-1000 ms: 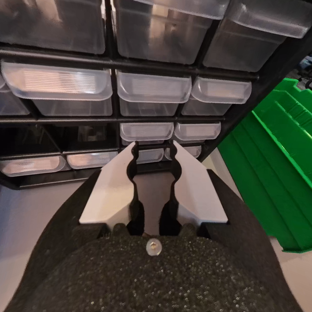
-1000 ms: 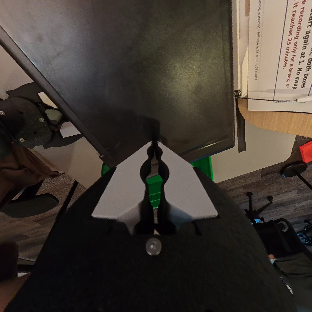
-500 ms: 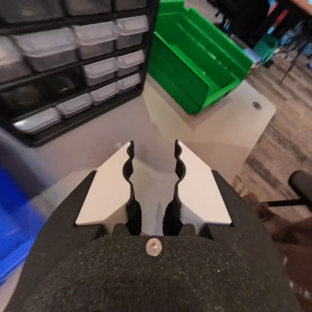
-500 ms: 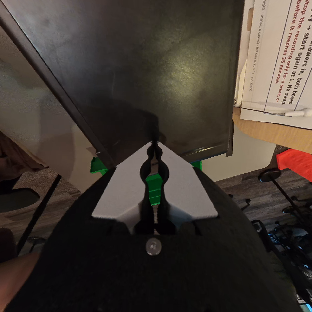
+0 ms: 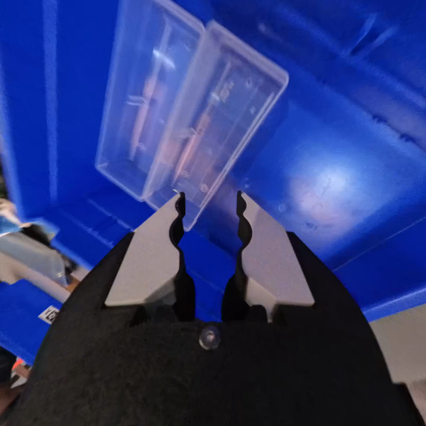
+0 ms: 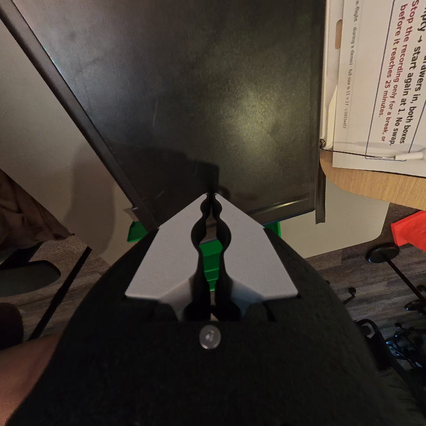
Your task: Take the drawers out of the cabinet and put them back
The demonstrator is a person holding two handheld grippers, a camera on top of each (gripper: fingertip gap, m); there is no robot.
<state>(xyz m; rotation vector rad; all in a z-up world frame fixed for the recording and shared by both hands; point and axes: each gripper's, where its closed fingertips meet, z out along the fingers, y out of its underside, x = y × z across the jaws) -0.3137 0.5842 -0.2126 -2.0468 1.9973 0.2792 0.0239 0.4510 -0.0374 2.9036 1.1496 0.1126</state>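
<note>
Two clear drawers (image 5: 184,110) lie side by side in the blue bin (image 5: 334,161), so they are out and not yet back, while the left tongs (image 5: 209,196) hang wide and empty over them and the right tongs (image 6: 211,196) are pressed together against the black cabinet (image 6: 196,92).

The left gripper (image 5: 210,196) has a rough, speckled black body that widens toward the camera, with one round silver screw (image 5: 209,337) sunk into its middle. From that body two pale grey wedge-shaped fingers (image 5: 147,255) taper to points, each lined on its inner edge with a wavy black pad. The right gripper (image 6: 210,195) is built the same: matt black shell, a silver screw (image 6: 209,337) at the centre, and light grey angled fingers (image 6: 255,260) with scalloped black inner edges.
</note>
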